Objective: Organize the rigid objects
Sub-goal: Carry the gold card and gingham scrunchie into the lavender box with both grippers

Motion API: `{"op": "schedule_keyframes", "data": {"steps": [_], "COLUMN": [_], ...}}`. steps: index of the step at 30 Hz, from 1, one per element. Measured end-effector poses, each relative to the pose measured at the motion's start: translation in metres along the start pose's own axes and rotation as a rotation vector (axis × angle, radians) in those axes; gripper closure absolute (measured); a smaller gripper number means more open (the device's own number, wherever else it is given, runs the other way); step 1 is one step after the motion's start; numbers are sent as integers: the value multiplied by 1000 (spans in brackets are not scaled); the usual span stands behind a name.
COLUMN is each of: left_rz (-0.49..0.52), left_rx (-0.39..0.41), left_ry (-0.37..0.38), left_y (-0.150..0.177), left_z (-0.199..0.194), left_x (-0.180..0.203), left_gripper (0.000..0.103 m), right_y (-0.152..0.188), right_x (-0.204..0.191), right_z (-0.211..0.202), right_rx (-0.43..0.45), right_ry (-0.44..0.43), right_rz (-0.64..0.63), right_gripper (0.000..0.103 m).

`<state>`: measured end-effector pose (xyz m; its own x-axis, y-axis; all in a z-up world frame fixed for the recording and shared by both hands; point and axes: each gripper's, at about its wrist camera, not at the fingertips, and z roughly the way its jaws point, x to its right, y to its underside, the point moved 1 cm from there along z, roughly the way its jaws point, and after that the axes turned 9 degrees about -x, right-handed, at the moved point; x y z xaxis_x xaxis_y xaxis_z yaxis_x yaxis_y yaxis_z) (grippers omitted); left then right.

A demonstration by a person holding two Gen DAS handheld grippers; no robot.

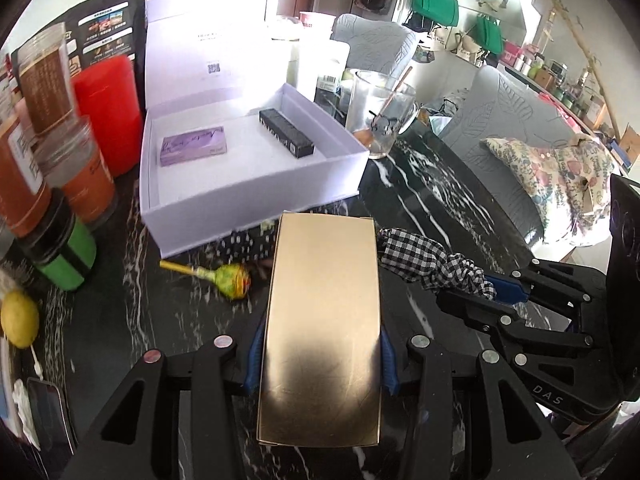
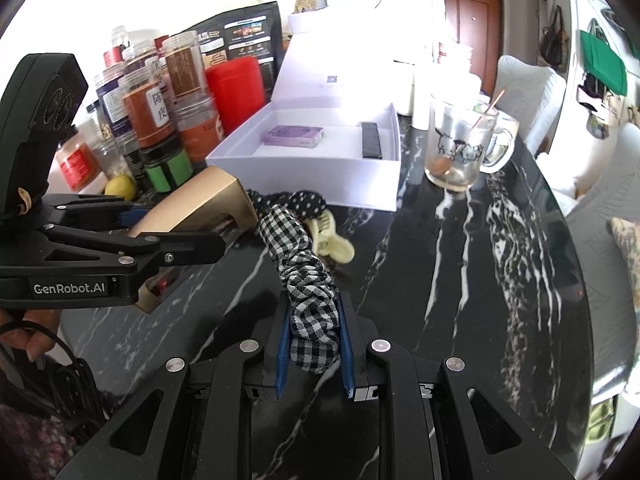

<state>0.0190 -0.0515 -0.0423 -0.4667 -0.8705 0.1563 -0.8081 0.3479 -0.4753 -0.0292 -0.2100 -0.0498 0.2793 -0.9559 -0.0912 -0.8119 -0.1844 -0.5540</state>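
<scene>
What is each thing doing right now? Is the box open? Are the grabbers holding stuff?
White box: lid open, purple box and black box lying inside.
Gold box: clamped in the left gripper.
Checkered scrunchie: pinched in the right gripper.
Glass mug: upright, stick leaning inside.
Lollipop: wrapped, lying on the table.
Red jar: upright.

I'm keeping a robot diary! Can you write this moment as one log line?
left gripper: shut on gold box | right gripper: shut on checked scrunchie | white box: open
</scene>
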Motion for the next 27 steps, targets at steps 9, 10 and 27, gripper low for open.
{"op": "schedule_keyframes", "data": {"steps": [9,10,27], "left_rz": [15,18,8], "left_rx": [32,37,101], "left_ry": [-2,-2,-32], "left_y": [-30,-34,-102], "left_z": [-8,-10,-21], "left_x": [-1,-2,-22], "left_gripper": [58,58,58], "right_y": [-29,-33,-102], "right_x": [8,9,19], "right_z": [-10,-12,-10], "right_rx": [43,48,91], "right_ry": [18,18,13], "right_rz": [-10,-12,-43], "right_gripper": [83,83,83]}}
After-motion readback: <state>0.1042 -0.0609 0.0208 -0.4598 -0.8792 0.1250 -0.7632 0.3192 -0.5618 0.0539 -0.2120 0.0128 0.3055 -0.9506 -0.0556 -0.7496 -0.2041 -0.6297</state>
